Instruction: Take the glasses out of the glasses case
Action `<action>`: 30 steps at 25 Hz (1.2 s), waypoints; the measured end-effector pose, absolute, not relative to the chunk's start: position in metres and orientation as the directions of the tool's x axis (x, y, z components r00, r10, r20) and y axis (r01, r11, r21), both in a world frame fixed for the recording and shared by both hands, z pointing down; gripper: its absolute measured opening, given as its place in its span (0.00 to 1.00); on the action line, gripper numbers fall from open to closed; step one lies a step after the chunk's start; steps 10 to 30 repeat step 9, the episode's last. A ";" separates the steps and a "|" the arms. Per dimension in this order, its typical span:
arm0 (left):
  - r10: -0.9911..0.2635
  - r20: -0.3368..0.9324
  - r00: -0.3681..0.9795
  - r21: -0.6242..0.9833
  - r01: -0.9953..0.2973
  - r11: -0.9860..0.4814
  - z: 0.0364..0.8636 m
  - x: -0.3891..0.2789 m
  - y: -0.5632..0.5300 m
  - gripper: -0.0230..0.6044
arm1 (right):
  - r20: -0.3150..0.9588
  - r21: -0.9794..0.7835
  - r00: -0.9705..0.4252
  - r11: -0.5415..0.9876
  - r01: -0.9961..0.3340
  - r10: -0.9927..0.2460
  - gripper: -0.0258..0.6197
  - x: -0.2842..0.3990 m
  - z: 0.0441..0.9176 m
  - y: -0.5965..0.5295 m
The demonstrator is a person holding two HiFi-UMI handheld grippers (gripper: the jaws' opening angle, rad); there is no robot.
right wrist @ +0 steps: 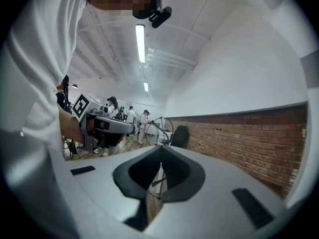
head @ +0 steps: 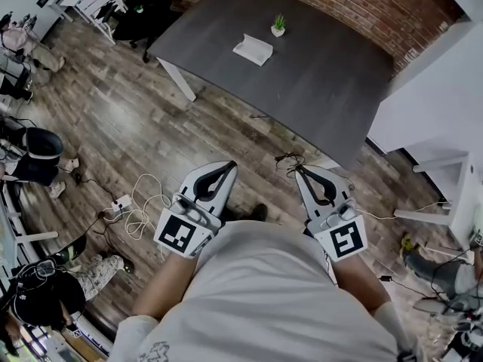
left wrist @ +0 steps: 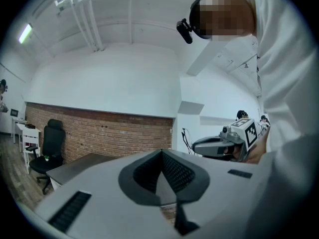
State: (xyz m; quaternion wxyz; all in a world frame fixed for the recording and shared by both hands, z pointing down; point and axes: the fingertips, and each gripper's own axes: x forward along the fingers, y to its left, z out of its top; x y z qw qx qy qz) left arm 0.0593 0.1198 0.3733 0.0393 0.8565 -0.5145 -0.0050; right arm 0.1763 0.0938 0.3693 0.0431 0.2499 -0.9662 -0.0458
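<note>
A white oblong glasses case [head: 253,49] lies shut on the dark grey table [head: 324,74], far ahead of me in the head view. No glasses are visible. Both grippers are held level close to my chest, well short of the table. My left gripper [head: 230,164] [left wrist: 162,152] has its jaw tips together with nothing between them. The right gripper [head: 299,170] [right wrist: 160,148] is likewise shut and empty. Each gripper view shows the other gripper off to the side and the brick wall beyond; neither shows the case.
A small potted plant [head: 278,26] stands on the table just behind the case. White cables [head: 139,206] and a power strip [head: 121,202] lie on the wooden floor at my left. A black office chair [head: 143,13] stands beyond the table's left end. White furniture [head: 430,104] is at right.
</note>
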 end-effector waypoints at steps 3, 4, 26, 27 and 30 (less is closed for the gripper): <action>-0.882 0.031 0.470 0.072 -0.881 -0.467 0.373 0.060 0.119 0.05 | 0.056 0.113 -0.873 0.872 -0.477 -0.484 0.06 0.176 0.369 0.093; -0.882 0.030 0.470 0.072 -0.881 -0.467 0.373 0.060 0.119 0.05 | 0.055 0.115 -0.874 0.872 -0.475 -0.483 0.06 0.176 0.368 0.093; -0.883 0.031 0.468 0.072 -0.882 -0.465 0.370 0.057 0.117 0.05 | 0.054 0.112 -0.876 0.875 -0.472 -0.479 0.06 0.171 0.365 0.091; -0.883 0.031 0.468 0.072 -0.882 -0.465 0.370 0.057 0.117 0.05 | 0.054 0.112 -0.876 0.875 -0.472 -0.479 0.06 0.171 0.365 0.091; -0.883 0.031 0.468 0.072 -0.882 -0.465 0.370 0.057 0.117 0.05 | 0.054 0.112 -0.876 0.875 -0.472 -0.479 0.06 0.171 0.365 0.091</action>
